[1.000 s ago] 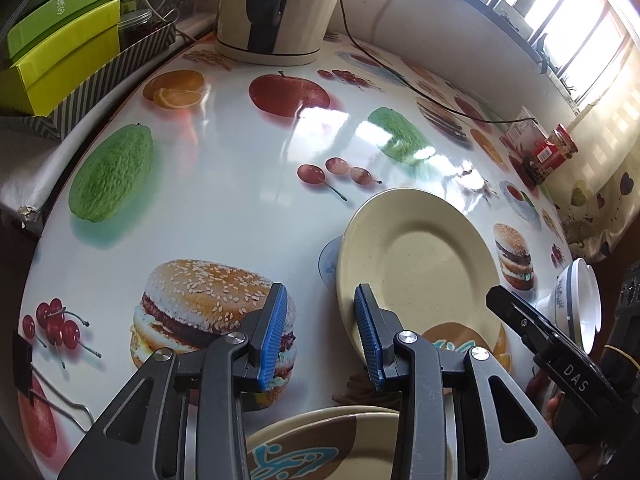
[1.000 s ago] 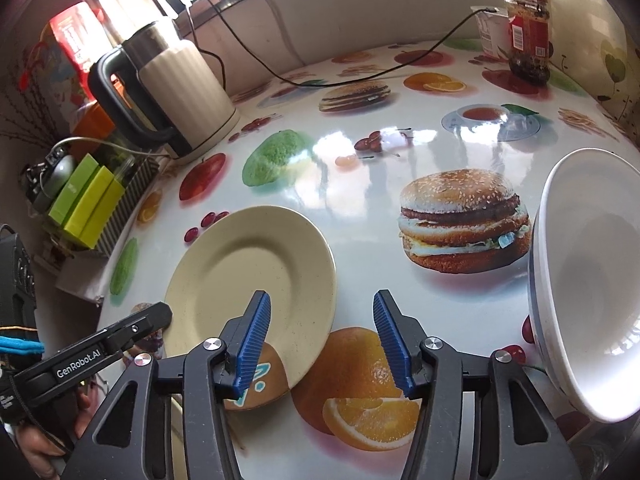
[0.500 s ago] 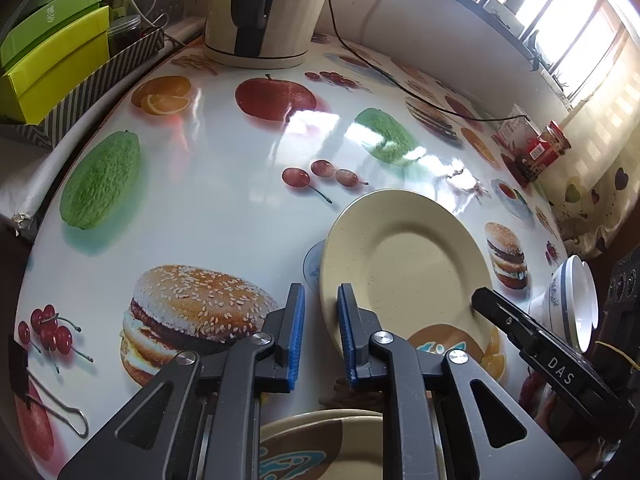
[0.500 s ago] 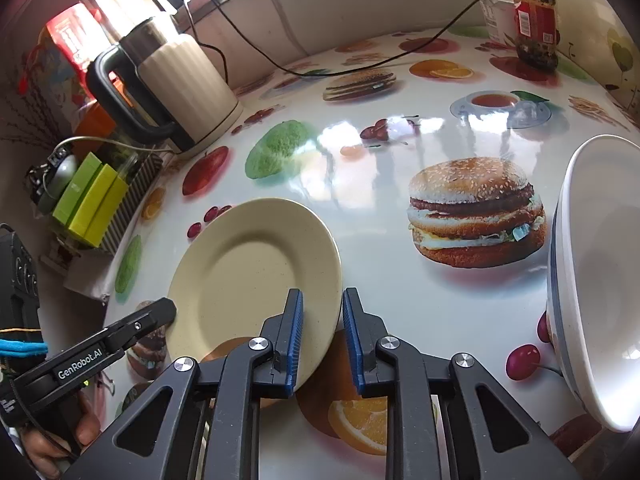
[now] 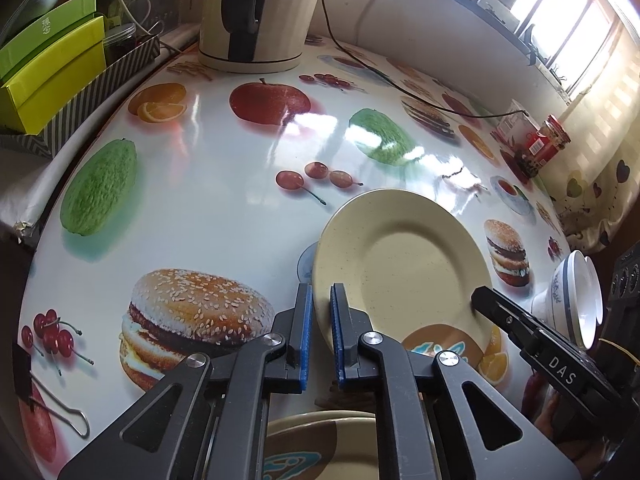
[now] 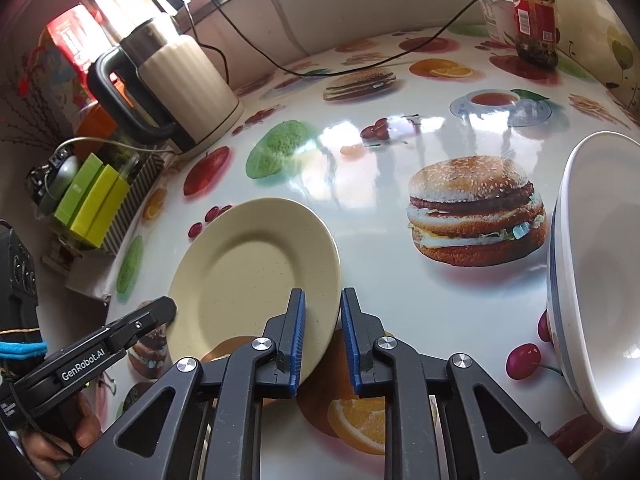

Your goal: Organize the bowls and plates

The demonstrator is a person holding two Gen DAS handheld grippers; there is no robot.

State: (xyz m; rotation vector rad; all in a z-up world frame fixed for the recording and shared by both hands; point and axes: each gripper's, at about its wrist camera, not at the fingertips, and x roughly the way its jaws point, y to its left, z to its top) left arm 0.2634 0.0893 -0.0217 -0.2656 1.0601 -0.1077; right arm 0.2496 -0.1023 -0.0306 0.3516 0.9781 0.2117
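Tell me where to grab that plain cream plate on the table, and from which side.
Grip the cream plate by its thin rim, one finger above and one below; the wide flat centre gives nothing to pinch. Both grippers are already at it: the left gripper straddles the near-left rim, the right gripper the near-right rim. Coming from those opposite edges should probably keep it level.

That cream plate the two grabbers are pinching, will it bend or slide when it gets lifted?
The cream plate looks rigid, so it probably won't bend. Its surface is smooth and the left gripper and right gripper each pinch only its thin rim, so it may slip or tilt. It looks light.
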